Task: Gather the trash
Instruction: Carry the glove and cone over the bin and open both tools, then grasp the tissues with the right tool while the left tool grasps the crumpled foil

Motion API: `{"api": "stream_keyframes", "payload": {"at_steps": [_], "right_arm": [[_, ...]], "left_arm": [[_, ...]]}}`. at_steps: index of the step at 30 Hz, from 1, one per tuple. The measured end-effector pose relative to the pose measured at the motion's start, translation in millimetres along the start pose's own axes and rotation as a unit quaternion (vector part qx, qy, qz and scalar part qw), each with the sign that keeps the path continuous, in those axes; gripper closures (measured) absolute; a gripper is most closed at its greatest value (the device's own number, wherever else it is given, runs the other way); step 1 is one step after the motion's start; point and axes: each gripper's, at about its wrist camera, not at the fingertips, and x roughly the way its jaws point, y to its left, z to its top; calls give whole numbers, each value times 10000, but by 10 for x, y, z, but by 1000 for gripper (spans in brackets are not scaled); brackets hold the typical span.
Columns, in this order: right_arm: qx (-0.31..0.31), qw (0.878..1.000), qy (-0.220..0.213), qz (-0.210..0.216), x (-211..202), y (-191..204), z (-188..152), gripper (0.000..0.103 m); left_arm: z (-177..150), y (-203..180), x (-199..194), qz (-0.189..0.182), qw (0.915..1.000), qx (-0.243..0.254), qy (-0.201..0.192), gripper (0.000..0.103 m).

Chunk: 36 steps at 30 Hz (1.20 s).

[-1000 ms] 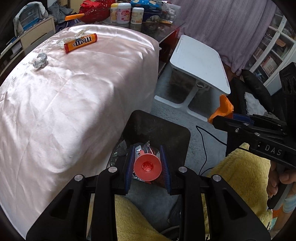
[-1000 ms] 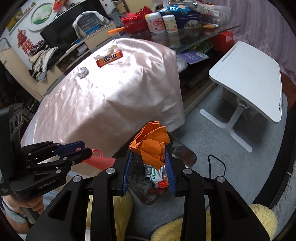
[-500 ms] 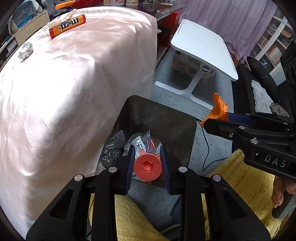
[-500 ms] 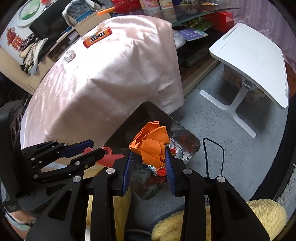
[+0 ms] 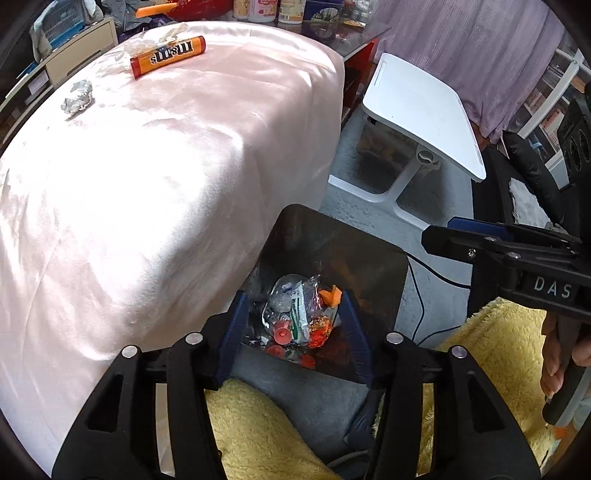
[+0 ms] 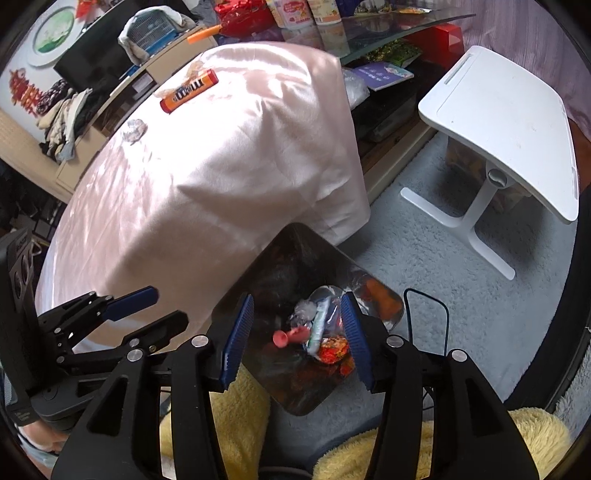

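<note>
Both the left tongs and the right tongs hang above the bin, jaws opening, gripping nothing. Wrappers lie inside the bin. A candy tube and a foil ball lie on the worktop beside the bin.

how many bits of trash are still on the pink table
3: an orange m&m's tube at the far end, crumpled white wrapping just behind it, and a foil ball to its left. Smaller scraps may be too small to see.
</note>
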Motion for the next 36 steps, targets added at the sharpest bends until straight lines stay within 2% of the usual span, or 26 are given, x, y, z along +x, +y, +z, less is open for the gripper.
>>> {"api": "stream_keyframes", "payload": {"at_steps": [2,4,7,12,18,29,32,34,36], "right_arm": [[8,9999,-152,26,-82,0,70,39],[3,9994,-351,77,-168,19,152,24],[-70,9979,-630,103,-278,106,310,9],[-396,9963,-734,213,-272,367,610,8],[-716,9947,-698,246,-129,655,973,8],[-1079,9895,-912,310,251,1179,1772,9],[-1164,9885,-882,389,403,1337,1966,22],[-1215,9879,-864,438,502,1430,2079,36],[-1253,9872,-864,484,593,1508,2185,42]], "left_arm": [[8,76,-136,19,9999,-57,-140,34],[19,173,-284,114,9994,-134,-297,26],[69,375,-487,288,9979,-282,-498,14],[163,789,-706,645,9937,-590,-700,8],[327,1288,-730,1103,9870,-904,-738,8],[894,1958,-654,1368,9789,-1223,-902,8],[1084,2084,-571,1345,9784,-1260,-941,9],[1192,2161,-505,1276,9784,-1320,-953,11],[1300,2217,-439,1181,9793,-1350,-942,16]]}}
